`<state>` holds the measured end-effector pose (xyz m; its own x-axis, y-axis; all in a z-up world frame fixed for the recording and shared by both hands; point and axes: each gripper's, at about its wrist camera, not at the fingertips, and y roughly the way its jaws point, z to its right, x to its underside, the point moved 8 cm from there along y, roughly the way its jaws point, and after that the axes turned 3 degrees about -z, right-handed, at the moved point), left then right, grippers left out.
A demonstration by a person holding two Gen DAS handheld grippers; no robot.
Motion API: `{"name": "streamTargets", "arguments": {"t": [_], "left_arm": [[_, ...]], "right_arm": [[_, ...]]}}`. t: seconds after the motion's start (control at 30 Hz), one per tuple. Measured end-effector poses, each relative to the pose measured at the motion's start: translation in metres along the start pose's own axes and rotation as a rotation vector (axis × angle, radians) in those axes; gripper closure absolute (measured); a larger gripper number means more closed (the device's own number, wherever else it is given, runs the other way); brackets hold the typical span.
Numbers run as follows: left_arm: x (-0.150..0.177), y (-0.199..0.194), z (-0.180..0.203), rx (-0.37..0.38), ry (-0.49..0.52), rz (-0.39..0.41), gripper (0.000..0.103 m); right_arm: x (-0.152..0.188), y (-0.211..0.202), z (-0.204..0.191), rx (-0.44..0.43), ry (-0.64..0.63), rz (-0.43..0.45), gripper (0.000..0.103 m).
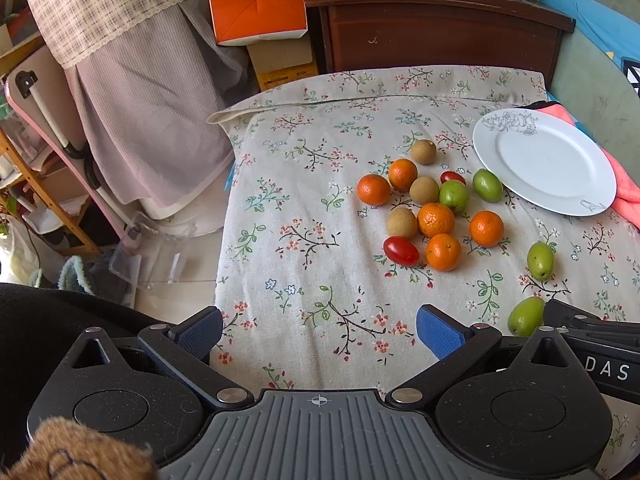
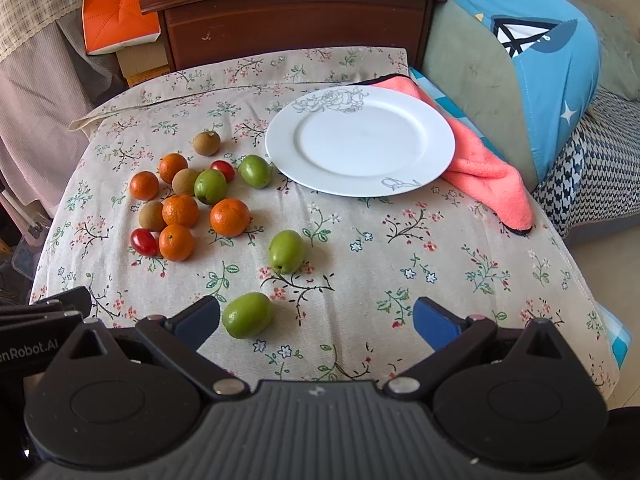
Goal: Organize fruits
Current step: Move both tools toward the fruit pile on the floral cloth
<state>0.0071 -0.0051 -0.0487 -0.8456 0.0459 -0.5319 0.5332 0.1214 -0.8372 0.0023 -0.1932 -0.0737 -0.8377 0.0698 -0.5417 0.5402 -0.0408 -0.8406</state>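
Fourteen-ish fruits sit loose on the floral-cloth counter [image 2: 400, 264], none on the white plate [image 2: 360, 140] yet. Main cluster lies left of the plate: five small oranges [image 2: 229, 217], three brown longan-type fruits [image 2: 206, 143], two cherry tomatoes [image 2: 143, 241], two green fruits [image 2: 210, 185]. Two more greens are strays: one mid-cloth [image 2: 285, 251], one closest [image 2: 247, 314] just beside the right tool's left finger.

Right tool [image 2: 316, 320] jaws wide apart, holding nothing. Left tool [image 1: 320, 332] same: spread, empty, hovering over bare cloth, cluster well ahead to its right.

Judgement: first pick not started. Best opener is the nearest green with the right tool:
- shift left to centre it between the fingers
- grip across the short axis, at the widest part
- close gently; smooth ovals will probably squirt out or roll on soft cloth
- set down on the plate's flat centre, not the rim
- keep the left tool clear of the right's path.
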Motion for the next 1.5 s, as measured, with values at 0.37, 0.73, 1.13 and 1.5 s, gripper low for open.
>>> {"name": "streamTargets", "arguments": {"t": [0.37,0.73,1.13,1.5], "left_arm": [[0.0,-0.001,0.003,0.008,0.012,0.007,0.0],[0.004,0.004,0.004,0.007,0.009,-0.003,0.0],[-0.006,-0.001,-0.003,0.084,0.002,0.046,0.0],[-0.022,0.01,-0.016,0.098,0.03,0.078,0.0]], "right_arm": [[0.001,0.001,0.0,0.024,-0.008,-0.002,0.001],[0.003,0.005,0.0,0.039,-0.022,-0.01,0.001],[-0.005,-0.01,0.008,-0.014,-0.037,0.048,0.001],[-0.014,-0.027,0.056,-0.047,0.194,0.156,0.001]]}}
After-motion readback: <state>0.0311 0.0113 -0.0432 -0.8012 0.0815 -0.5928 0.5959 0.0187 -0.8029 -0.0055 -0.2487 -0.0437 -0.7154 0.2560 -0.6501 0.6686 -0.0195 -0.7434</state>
